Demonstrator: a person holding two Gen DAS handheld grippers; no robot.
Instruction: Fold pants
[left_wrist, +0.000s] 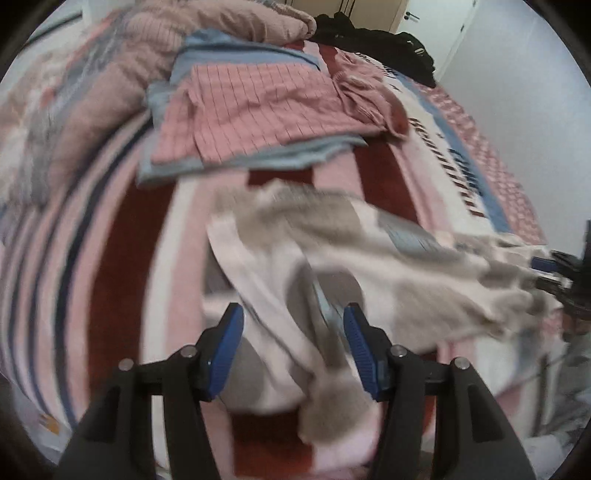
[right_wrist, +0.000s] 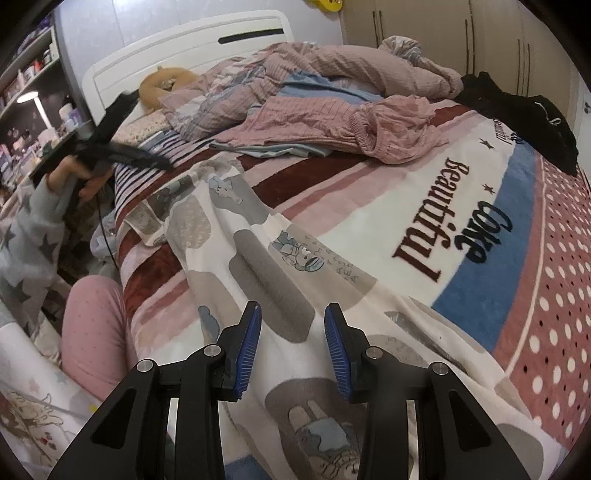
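Pants (right_wrist: 266, 258) spread on bed (right_wrist: 461, 206), both tools spread over the cloth.

Cream pants with grey patches and cartoon prints lie lengthwise on the striped blanket. Right tool (right_wrist: 292, 350) hovers above the near end, blue pads apart, nothing pinched. Left tool (left_wrist: 293, 350) also gapes; a fold of cloth lies between its pads, frame blurred, contact unclear. Pink checked garment (right_wrist: 332, 122) lies heaped farther up the bed, black garment (right_wrist: 524, 118) at the far corner.
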